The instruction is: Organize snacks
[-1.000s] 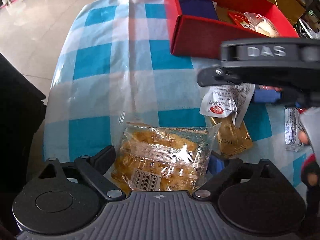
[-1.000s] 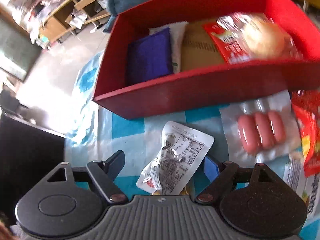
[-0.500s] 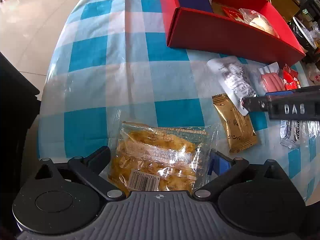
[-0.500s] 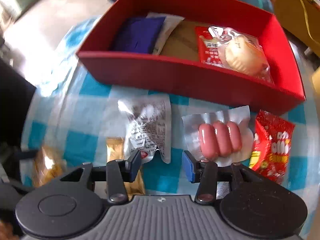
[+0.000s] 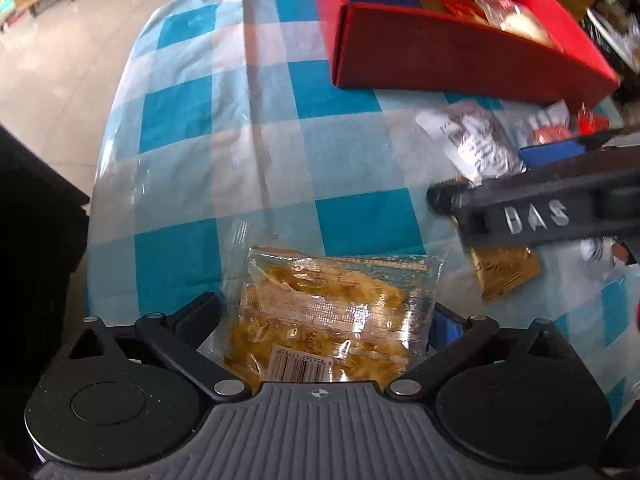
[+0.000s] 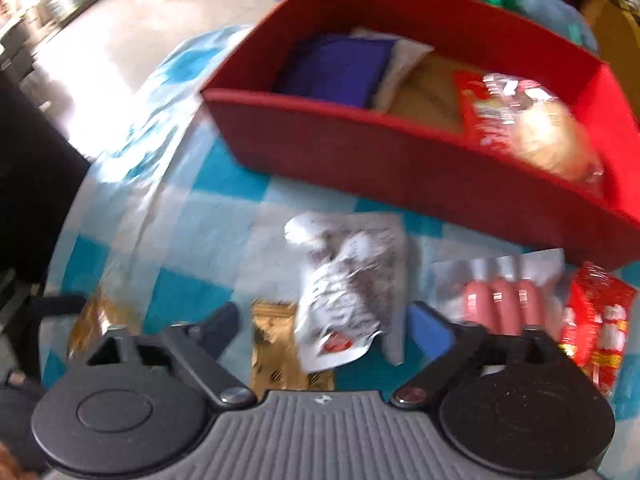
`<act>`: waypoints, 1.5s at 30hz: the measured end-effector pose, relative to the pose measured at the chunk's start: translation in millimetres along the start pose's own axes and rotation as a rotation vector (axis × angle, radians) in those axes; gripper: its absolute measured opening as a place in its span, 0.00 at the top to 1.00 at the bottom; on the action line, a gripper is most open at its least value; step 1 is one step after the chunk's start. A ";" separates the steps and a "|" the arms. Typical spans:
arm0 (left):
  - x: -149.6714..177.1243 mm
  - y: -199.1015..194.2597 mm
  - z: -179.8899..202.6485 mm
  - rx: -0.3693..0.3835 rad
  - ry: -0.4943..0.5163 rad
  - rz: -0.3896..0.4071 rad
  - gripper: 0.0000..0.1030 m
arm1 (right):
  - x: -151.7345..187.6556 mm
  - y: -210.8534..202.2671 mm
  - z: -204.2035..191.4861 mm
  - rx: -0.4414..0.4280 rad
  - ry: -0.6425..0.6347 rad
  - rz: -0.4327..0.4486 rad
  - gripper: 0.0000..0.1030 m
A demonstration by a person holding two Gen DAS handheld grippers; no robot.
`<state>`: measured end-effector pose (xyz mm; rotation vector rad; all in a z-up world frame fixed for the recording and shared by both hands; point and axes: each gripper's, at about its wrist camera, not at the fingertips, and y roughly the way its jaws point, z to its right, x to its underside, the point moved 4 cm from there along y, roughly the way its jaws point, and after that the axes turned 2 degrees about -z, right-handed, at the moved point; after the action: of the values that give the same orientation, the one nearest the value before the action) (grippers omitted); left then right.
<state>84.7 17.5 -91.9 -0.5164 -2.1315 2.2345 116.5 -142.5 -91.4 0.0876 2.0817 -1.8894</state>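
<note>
My left gripper (image 5: 326, 312) is shut on a clear bag of yellow snacks (image 5: 328, 320), held low over the checked cloth. My right gripper (image 6: 320, 320) is open, its jaws on either side of a white printed pouch (image 6: 348, 280) and a gold sachet (image 6: 280, 344) that lie on the cloth. The right gripper also shows side-on in the left wrist view (image 5: 532, 200). The red box (image 6: 400, 152) stands at the far side and holds a purple pack (image 6: 336, 68), a red pack and a wrapped bun (image 6: 552, 140).
A vacuum pack of sausages (image 6: 500, 300) and a red snack pack (image 6: 596, 320) lie right of the white pouch. The blue-and-white cloth (image 5: 224, 120) drops off at the table's left edge onto the tiled floor. A dark object stands at the left.
The right gripper dropped the white pouch onto the cloth, drew back, opened wide and came down around it. The left gripper still holds the yellow bag, shifted slightly.
</note>
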 end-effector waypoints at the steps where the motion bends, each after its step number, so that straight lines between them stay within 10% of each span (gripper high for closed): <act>1: 0.8 1.8 2.6 -0.018 0.020 -0.001 0.00 | 0.8 0.0 0.0 -0.002 -0.003 0.002 0.11; 11: 2.2 5.4 4.2 -0.034 -0.010 -0.011 0.00 | 3.6 -10.9 4.7 0.024 -0.066 0.039 0.51; 45: -22.5 -24.5 33.1 -0.003 -0.033 0.087 0.33 | 11.2 -63.5 29.8 -0.040 0.033 0.165 0.52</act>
<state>92.7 -18.1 -62.3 -0.5884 -2.1686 2.3005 95.2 -181.1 -35.8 0.2741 2.0641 -1.7599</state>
